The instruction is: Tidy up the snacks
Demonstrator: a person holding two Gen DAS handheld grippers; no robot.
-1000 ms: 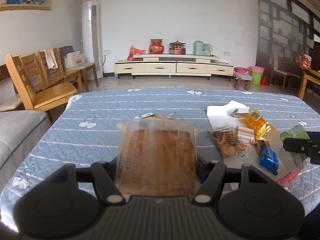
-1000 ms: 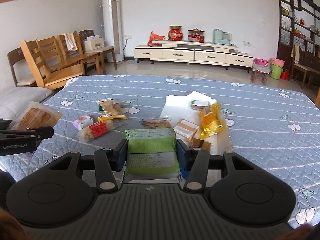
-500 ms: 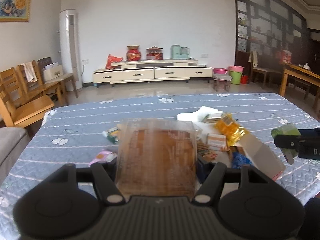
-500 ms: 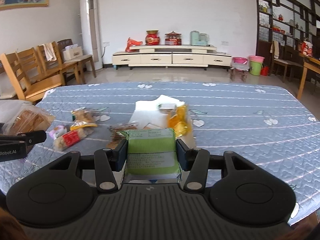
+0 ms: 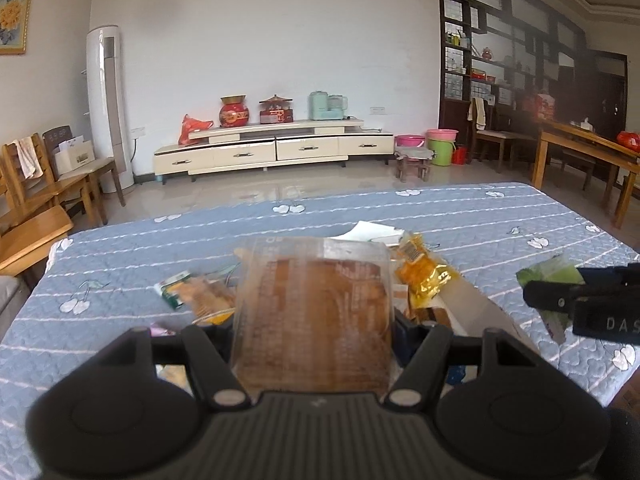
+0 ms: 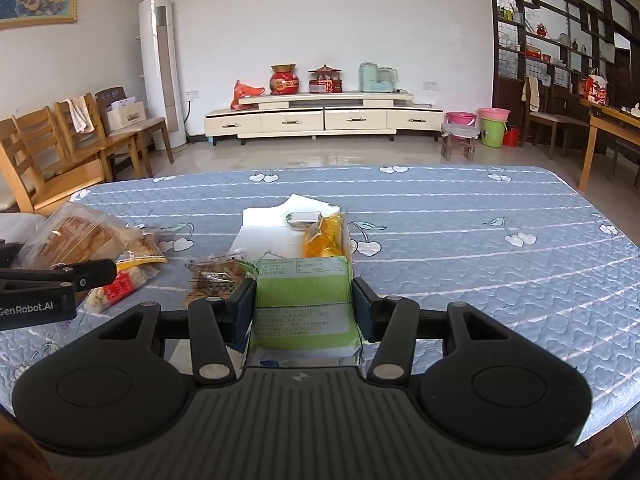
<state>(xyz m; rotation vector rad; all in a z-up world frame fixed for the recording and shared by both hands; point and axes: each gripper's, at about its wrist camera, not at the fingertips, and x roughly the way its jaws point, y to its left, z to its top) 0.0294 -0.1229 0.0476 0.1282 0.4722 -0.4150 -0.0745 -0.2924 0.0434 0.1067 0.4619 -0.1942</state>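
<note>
Currently both grippers point forward and slightly down over the blue quilted table cover [image 6: 480, 240]. The left gripper [image 5: 314, 312] pinches a clear bag of brown biscuits [image 5: 316, 304] between its pads; the right gripper [image 6: 304, 300] pinches a green snack packet [image 6: 302, 292], whose small print is unreadable. "GenRobot.AI" shows on the left gripper's side. More snacks lie on the cover ahead, among them a yellow packet [image 6: 324, 236] on white paper [image 6: 264, 220]. Behind stand a cream TV cabinet [image 6: 324, 116], wooden chairs [image 6: 48, 148] and dark shelving [image 6: 560, 40].
</note>
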